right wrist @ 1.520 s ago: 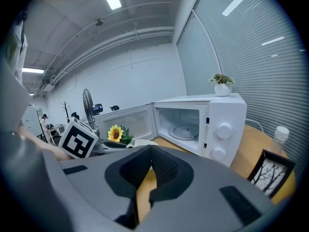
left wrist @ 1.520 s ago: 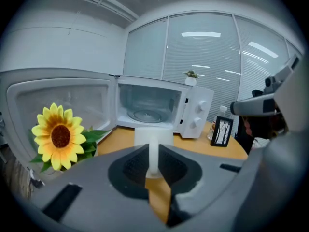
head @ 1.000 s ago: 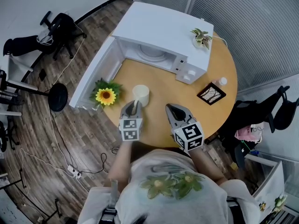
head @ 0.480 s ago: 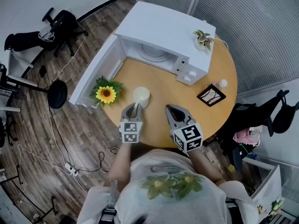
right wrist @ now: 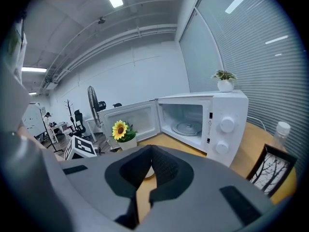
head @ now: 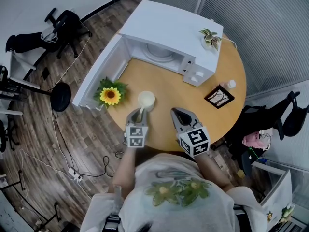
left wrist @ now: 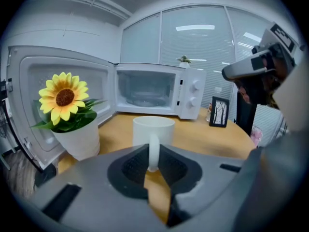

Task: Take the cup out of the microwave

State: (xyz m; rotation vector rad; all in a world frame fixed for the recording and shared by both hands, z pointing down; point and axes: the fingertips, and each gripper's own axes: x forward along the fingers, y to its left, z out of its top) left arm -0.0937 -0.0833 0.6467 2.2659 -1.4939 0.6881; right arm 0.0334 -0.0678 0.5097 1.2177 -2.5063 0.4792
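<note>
A white cup (head: 146,100) is over the round wooden table (head: 164,88), in front of the open, empty white microwave (head: 169,37). My left gripper (head: 139,114) is shut on the cup's handle. In the left gripper view the handle (left wrist: 153,151) is pinched between the dark pads and the cup (left wrist: 153,128) stands upright beyond them. The jaws hide its base, so I cannot tell whether it rests on the table. My right gripper (head: 177,114) hovers to the right of the cup, shut and holding nothing, its tips meeting (right wrist: 149,148).
A potted sunflower (head: 110,96) stands just left of the cup, by the open microwave door (head: 99,79). A small framed picture (head: 218,96) and a bottle (head: 229,84) are at the table's right. A small plant (head: 209,38) sits on the microwave.
My left gripper has sunk a little toward the table with the cup in it. The right gripper has stayed where it was.
</note>
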